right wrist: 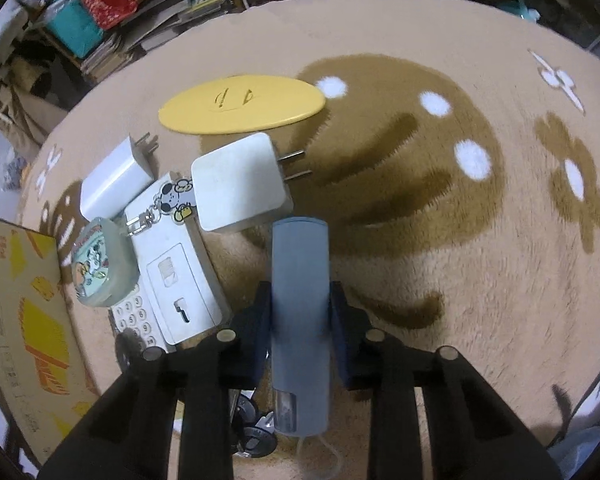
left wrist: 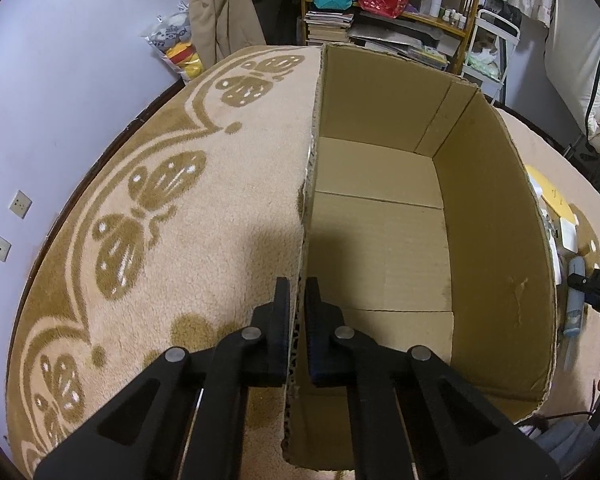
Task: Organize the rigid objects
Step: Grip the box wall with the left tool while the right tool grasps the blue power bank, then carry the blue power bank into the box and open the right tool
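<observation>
My left gripper is shut on the near left wall of an open, empty cardboard box, one finger inside and one outside. My right gripper points down at the rug, its pads pressed on both sides of a grey-blue oblong device that lies lengthwise between them. Left of it is a cluster: a large white charger, a smaller white charger, a white keypad handset with a cartoon charm, a round cartoon case and a yellow oval lid.
The box and objects sit on a beige and brown patterned rug. The box's printed outer wall stands just left of the cluster. Dark keys lie under the right gripper. Cluttered shelves stand behind, with a wall at left.
</observation>
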`<state>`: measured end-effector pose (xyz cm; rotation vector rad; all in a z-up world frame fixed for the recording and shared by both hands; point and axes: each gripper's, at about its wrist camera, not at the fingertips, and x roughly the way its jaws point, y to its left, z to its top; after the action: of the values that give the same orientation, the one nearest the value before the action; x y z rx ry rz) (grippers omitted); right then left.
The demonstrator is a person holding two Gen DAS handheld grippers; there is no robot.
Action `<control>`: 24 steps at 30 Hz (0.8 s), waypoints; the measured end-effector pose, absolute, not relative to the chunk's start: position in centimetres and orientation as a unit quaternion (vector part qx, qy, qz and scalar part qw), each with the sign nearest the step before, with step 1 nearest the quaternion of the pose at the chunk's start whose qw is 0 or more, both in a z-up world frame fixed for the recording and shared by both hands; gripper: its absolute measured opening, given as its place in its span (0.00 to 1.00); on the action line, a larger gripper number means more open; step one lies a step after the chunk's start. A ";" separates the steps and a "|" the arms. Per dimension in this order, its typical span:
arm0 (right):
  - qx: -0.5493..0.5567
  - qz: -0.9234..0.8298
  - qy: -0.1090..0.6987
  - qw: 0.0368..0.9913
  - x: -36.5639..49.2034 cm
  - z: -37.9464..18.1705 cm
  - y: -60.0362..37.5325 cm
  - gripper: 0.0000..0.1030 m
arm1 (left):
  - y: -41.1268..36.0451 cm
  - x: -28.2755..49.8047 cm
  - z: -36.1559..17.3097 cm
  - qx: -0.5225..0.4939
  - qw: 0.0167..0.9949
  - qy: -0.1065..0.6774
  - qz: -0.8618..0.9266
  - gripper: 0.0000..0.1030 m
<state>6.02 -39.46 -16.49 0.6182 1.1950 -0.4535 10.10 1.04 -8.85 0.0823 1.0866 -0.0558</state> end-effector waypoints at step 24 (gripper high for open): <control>0.193 -0.009 0.435 0.879 7.3 -2.8 -28.2 0.28 | 1.2 9.9 -8.7 0.040 0.858 0.512 -0.022 0.06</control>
<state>7.34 -28.17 -2.80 0.4031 0.9076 -0.0183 9.92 1.16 -8.66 0.0837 1.0750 -0.0467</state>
